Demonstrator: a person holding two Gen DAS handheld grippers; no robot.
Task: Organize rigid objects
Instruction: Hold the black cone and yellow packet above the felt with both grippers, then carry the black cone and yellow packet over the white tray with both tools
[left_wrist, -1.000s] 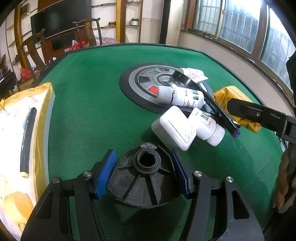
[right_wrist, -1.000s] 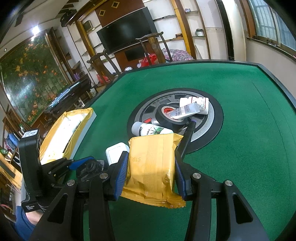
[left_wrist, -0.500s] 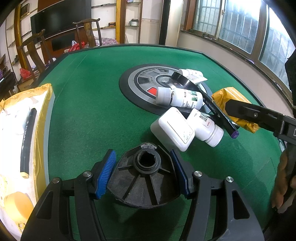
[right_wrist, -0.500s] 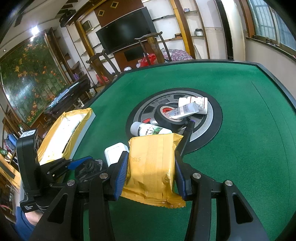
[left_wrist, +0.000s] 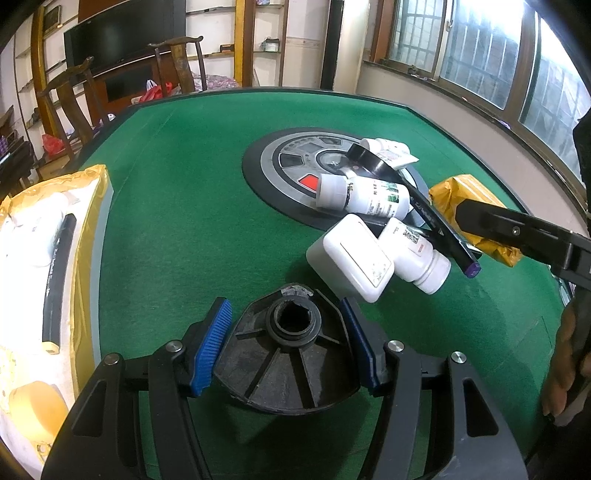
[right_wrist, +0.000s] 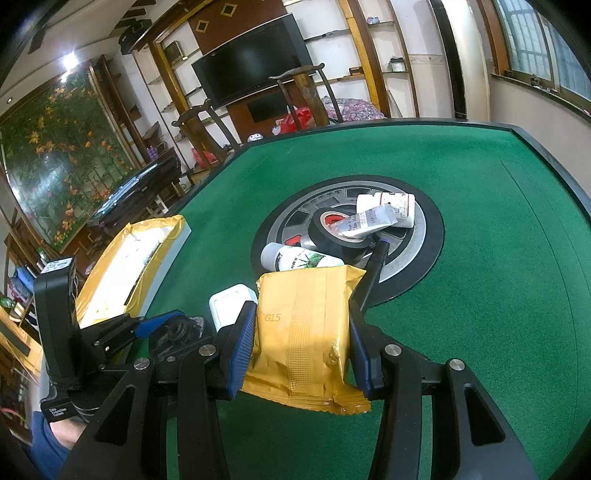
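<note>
nearest to us, our left tool (left_wrist: 286, 347) is clenched on a black ribbed plastic hub with a round hollow centre (left_wrist: 291, 354), its blue grooved pads pressing the matte, spoked sides; it sits low over the green felt worktop (left_wrist: 192, 229). our right tool (right_wrist: 301, 343) grasps a mustard-yellow crinkled foil packet (right_wrist: 306, 332), soft-looking and sealed, with a ridged seam down its middle.

we take the round grey and black dial set in the worktop's middle (left_wrist: 295, 166) as our landmark. on its near edge lies the pile not yet sorted: a white square plastic box with rounded corners (left_wrist: 351, 258), a white capped pill bottle on its side (left_wrist: 417, 254), a second white bottle with a green label (left_wrist: 369, 195), a long black marker with a purple end (left_wrist: 443, 229), a glossy roll of black tape (left_wrist: 373, 166), and, furthest, a white bottle with a crumpled silvery tube across it (right_wrist: 384, 218).

well to the left of the dial, at the worktop's edge, a white foam tray wrapped in yellow tape (left_wrist: 88, 229) holds a black rod (left_wrist: 59, 280) and pale pieces.

we judge the sorting early to midway: few things in the tray, two in hand, most of the pile left.
</note>
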